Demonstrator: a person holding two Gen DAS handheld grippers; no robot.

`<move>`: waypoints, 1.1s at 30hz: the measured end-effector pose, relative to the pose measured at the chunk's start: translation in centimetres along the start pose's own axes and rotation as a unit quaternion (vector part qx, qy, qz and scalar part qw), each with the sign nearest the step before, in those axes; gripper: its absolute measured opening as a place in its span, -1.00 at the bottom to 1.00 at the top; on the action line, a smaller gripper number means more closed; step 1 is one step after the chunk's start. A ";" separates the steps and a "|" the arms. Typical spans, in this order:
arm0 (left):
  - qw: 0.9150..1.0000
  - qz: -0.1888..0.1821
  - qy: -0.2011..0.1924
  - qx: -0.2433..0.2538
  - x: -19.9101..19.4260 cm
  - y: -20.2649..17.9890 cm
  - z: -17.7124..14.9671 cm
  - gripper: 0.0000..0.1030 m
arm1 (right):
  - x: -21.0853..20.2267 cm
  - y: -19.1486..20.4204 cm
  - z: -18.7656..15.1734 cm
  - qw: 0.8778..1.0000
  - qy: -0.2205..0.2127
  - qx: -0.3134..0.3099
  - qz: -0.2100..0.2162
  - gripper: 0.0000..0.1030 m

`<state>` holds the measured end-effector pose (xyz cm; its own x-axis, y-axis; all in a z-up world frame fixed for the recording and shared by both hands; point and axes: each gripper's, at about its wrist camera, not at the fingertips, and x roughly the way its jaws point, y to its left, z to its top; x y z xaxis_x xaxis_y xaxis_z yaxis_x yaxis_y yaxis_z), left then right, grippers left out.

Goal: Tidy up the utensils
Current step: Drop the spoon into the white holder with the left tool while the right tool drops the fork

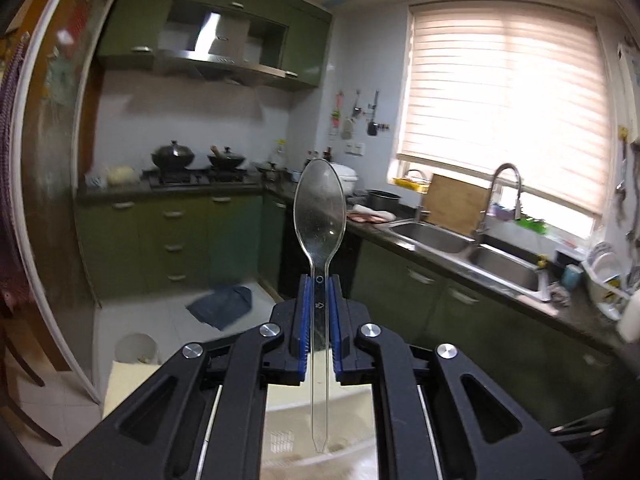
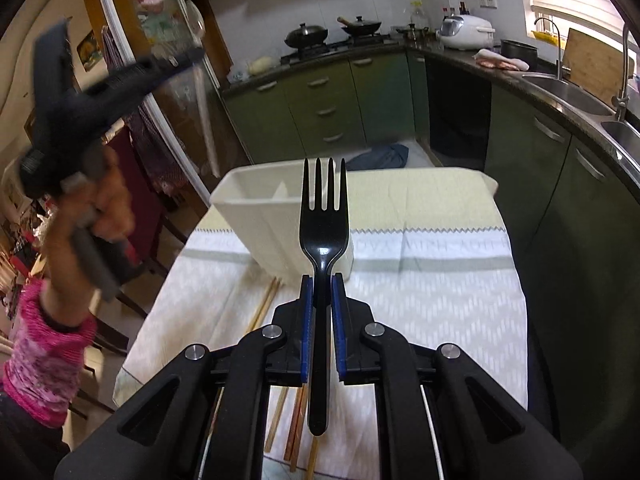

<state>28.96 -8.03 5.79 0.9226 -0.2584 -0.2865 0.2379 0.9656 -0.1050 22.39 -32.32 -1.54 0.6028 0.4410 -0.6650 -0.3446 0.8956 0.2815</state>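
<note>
Gripping clear spoon (image 1: 319,216) – left gripper (image 1: 319,280); right gripper (image 2: 322,280) clamps black fork (image 2: 323,216) – chopsticks (image 2: 262,312) partly hidden.

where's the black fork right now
In the right wrist view, the black fork is clamped in the right gripper, tines up, in front of the white container on the cloth-covered table.

Daylight pours through a slatted window blind (image 1: 504,108) to the right of the left tongs (image 1: 320,312), blown out to white glare at its centre. Green cabinets (image 1: 168,240) beyond sit dim and slightly soft. Fisheye bending curves every edge, with dark corners. Left of the right tongs (image 2: 320,312), a raised hand (image 2: 108,208) smears with motion blur.
</note>
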 end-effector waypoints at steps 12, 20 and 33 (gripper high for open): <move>0.999 0.018 0.025 0.019 3.6 1.4 -5.8 -0.83 | 0.3 2.2 4.7 0.998 -0.068 -0.009 0.001 -0.80; 0.999 0.017 0.043 0.022 4.3 1.9 -8.2 -0.24 | 1.8 3.6 9.4 0.993 -0.120 0.009 0.003 -0.80; 0.998 0.035 0.047 0.009 -3.6 4.4 -8.3 0.08 | 7.3 5.1 13.7 0.980 -0.192 -0.014 -0.057 -0.80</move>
<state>24.20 -3.09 -1.55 0.9047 -0.1910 -0.3808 0.1801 0.9815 -0.0643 34.84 -23.71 4.52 0.8629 0.3332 -0.3799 -0.2757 0.9405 0.1988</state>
